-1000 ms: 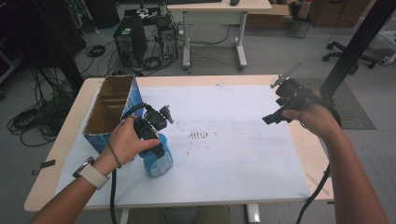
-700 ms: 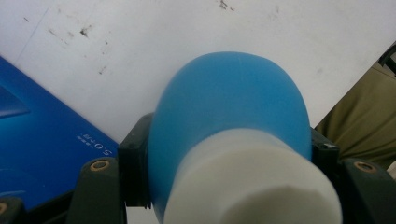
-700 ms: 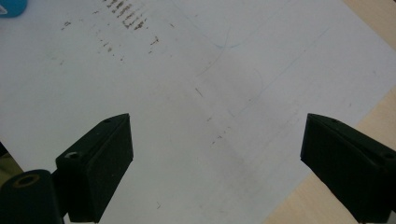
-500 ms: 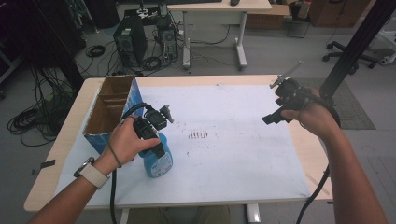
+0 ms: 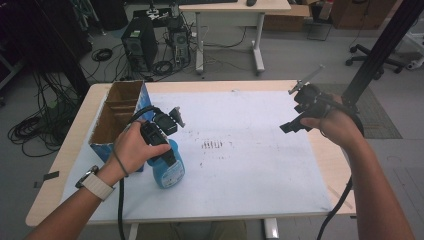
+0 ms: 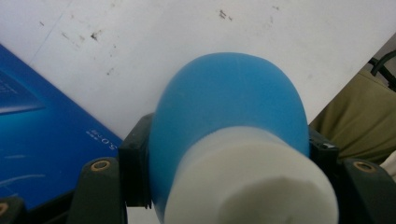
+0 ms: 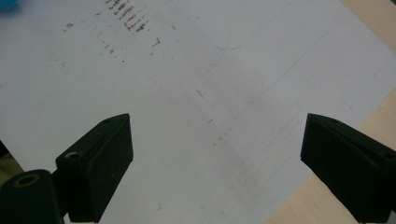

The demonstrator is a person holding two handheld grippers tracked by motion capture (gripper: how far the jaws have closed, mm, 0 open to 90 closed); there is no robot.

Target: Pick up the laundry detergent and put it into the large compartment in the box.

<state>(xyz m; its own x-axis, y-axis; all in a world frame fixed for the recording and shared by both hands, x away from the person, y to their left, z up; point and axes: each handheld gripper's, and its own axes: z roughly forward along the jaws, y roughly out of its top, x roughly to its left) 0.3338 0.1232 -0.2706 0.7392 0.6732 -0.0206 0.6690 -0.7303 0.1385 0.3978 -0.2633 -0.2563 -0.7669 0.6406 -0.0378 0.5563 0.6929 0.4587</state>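
Blue bottle [image 5: 169, 170] upright in left claw [image 5: 161, 145], white neck [image 6: 247, 182] up

Grey floor [image 5: 300, 55]; second desk [image 5: 235, 7] behind; computer tower [image 5: 137, 45]; tangled cables [image 5: 35, 130]; office chair [image 5: 385, 50]

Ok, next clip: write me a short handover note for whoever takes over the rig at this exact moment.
Left gripper: shut on the blue plastic bottle with the white cap, jaws clamping its upper body near the cap.
Right gripper: open, empty, held above the white paper sheet near the table's right edge.
Things: bottle stands upright on the sheet, right beside the open blue cardboard box at the left.
Done: bottle gripped.
Left: probably lifting it and placing it, perhaps into the box; the destination is a guess.
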